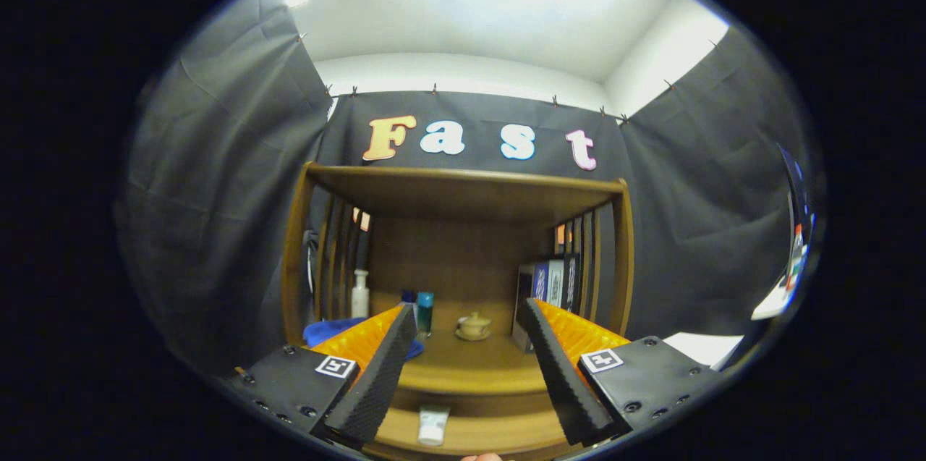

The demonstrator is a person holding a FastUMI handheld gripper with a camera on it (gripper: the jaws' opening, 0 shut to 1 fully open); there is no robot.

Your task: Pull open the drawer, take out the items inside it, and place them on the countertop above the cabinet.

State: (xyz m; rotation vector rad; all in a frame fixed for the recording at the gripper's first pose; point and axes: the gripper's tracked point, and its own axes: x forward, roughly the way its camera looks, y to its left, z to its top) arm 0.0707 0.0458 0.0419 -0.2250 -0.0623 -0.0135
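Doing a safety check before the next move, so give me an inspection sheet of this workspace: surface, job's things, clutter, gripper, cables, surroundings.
Surface: wooden countertop of the cabinet, under a wooden shelf top on slatted sides.
Job's things: drawer pulled open below the countertop; a white tube lies inside it, between the fingers.
Clutter: on the countertop, a white pump bottle, a teal bottle, a small lidded cup on a saucer, upright books, a blue cloth.
Gripper: gripper open, fingers spread apart, holding nothing, above the drawer.
Cables: nothing seen.
Surroundings: black cloth walls, white ceiling.
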